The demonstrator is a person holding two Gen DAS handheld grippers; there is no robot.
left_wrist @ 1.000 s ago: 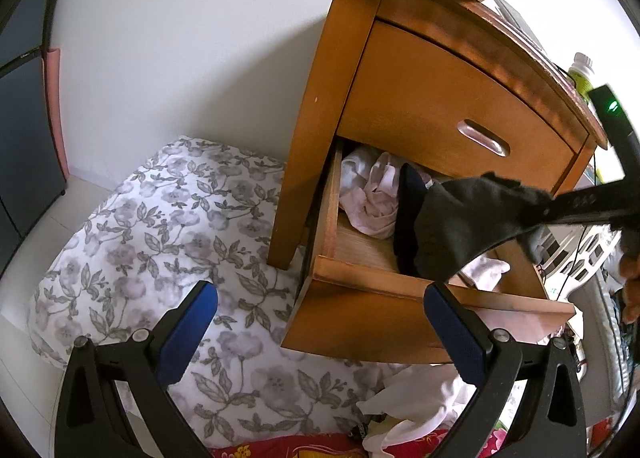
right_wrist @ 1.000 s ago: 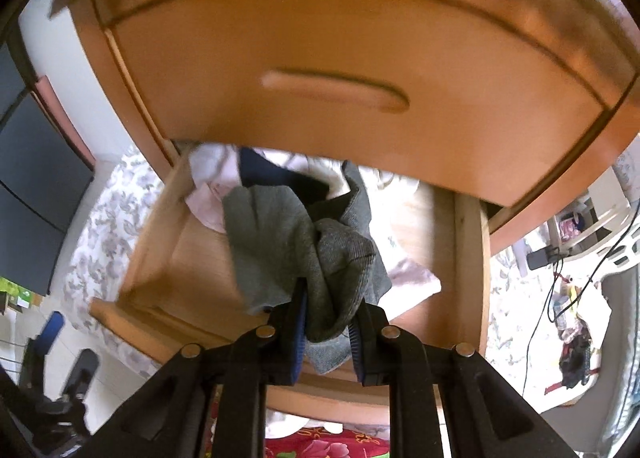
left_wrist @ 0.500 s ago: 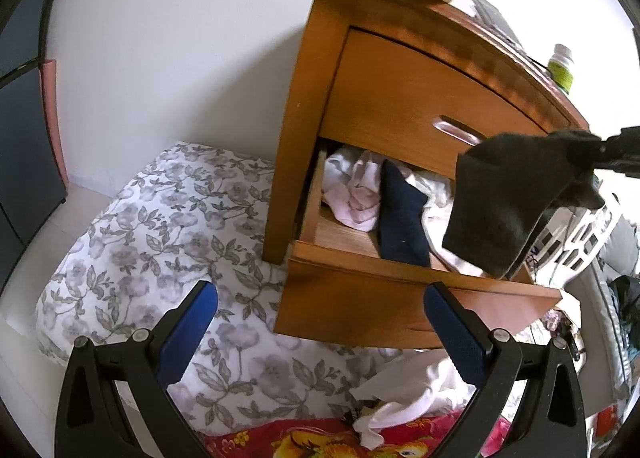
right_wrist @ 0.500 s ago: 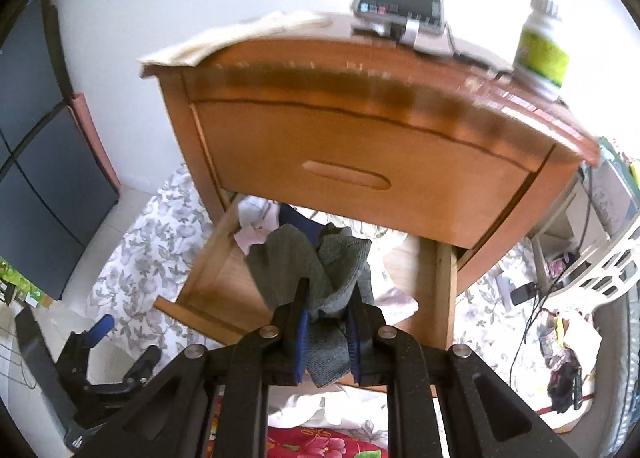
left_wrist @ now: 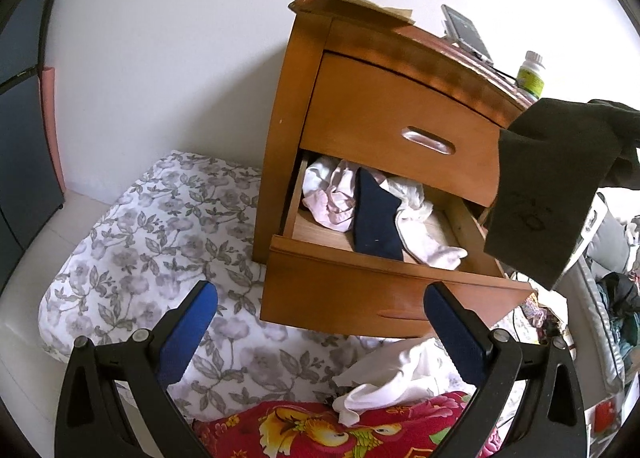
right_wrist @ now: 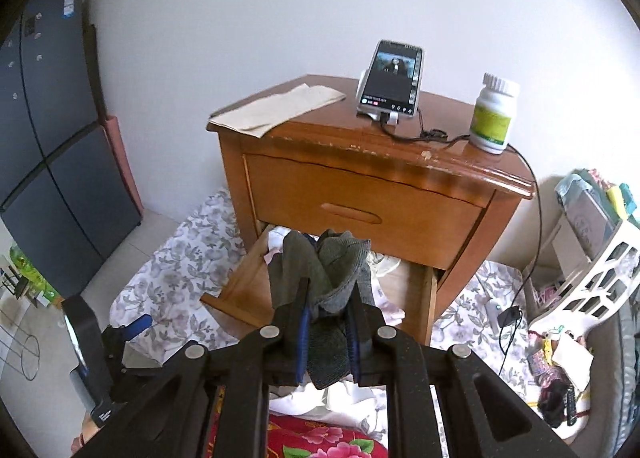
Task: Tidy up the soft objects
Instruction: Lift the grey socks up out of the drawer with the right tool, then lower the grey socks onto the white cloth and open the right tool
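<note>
My right gripper [right_wrist: 327, 290] is shut on a grey knitted garment [right_wrist: 320, 270], which bunches up between the blue pads and hangs below them. In the left wrist view the same grey garment [left_wrist: 552, 186] dangles at the right, above and beside the open lower drawer [left_wrist: 384, 290] of a wooden nightstand [left_wrist: 384, 114]. That drawer holds pinkish-white clothes [left_wrist: 332, 194] and a navy piece [left_wrist: 374, 218]. My left gripper [left_wrist: 320, 318] is open with nothing between its fingers, hovering in front of the drawer over the floral bedding [left_wrist: 152, 258].
White cloth [left_wrist: 396, 378] lies on a red flowered blanket [left_wrist: 340, 430] below the drawer. On the nightstand top are a phone on a stand [right_wrist: 394, 78], a pill bottle [right_wrist: 494, 114] and a folded paper [right_wrist: 276, 108]. A white basket [right_wrist: 592, 282] stands right, a dark cabinet [right_wrist: 52, 162] left.
The right gripper has lifted the grey garment up and back out of the drawer, well above it now. The left gripper drew back and rose a little, showing more of the nightstand.
</note>
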